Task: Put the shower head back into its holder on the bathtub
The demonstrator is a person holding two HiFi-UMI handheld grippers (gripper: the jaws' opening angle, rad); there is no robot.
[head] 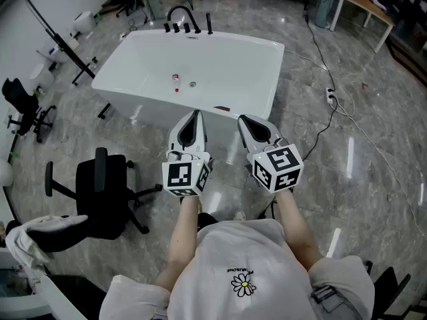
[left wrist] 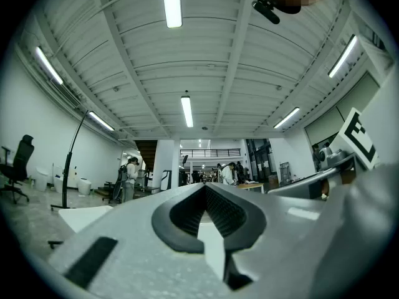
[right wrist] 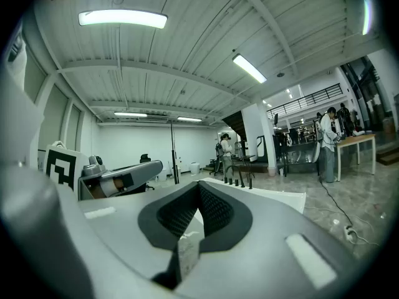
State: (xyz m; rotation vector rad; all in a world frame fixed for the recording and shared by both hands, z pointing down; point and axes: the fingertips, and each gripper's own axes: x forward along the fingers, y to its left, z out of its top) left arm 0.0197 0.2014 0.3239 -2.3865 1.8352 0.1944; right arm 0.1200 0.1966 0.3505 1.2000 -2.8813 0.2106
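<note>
The white bathtub (head: 253, 72) stands ahead of me on the marble floor. A row of black tap fittings (head: 183, 23) lines its far rim, with a slim black upright piece (head: 209, 23) at their right end. Which part is the shower head I cannot tell. A small red and white thing (head: 176, 82) lies inside near the drain. My left gripper (head: 195, 115) and right gripper (head: 241, 119) are side by side just short of the tub's near rim, both shut and empty. The right gripper view shows the tub (right wrist: 274, 198) and its fittings (right wrist: 240, 178) beyond the closed jaws.
A black office chair (head: 103, 192) stands to my left. A black cable and a power strip (head: 330, 97) lie on the floor at the right. A tilted black stand (head: 60, 35) is left of the tub, and a table (head: 363, 5) is far right. People stand far off.
</note>
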